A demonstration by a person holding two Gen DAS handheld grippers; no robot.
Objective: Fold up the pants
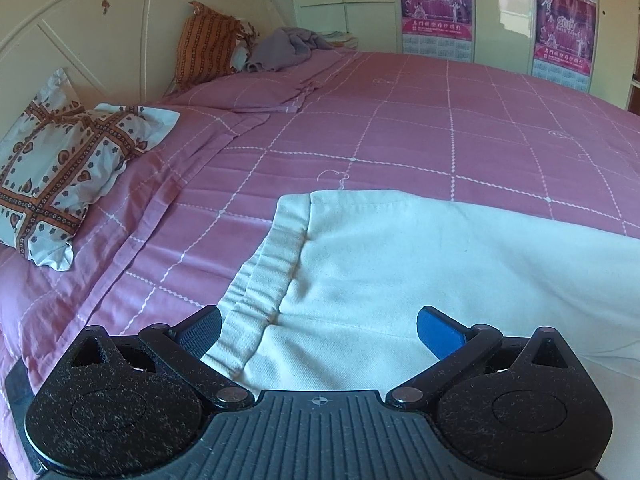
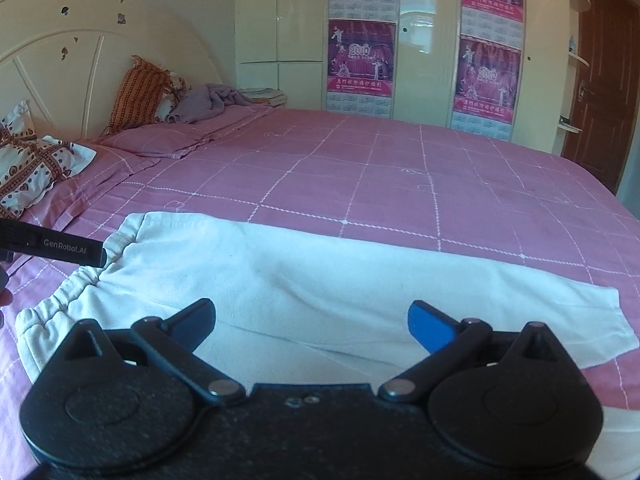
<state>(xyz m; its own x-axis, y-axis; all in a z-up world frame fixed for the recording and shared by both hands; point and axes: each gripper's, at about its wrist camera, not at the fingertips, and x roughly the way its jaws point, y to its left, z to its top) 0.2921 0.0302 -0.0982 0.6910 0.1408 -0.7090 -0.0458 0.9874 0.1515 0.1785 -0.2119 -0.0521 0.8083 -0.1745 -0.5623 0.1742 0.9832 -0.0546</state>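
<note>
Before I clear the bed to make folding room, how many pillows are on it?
3: a heart-patterned pillow nearest on the left, a pink pillow beyond it, and an orange striped pillow propped against the headboard. The crumpled lilac cloth may hide another.

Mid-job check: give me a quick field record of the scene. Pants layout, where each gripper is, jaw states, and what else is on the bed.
pants: white pants lying flat on the pink bedspread, waistband toward the headboard, leg hem to the right
left gripper: open, over the waistband end, holding nothing
right gripper: open, over the mid-leg area, holding nothing
fold progress: looks doubled lengthwise; no crosswise fold yet
other items: patterned pillow, orange pillow, purple cloth near the headboard
</note>
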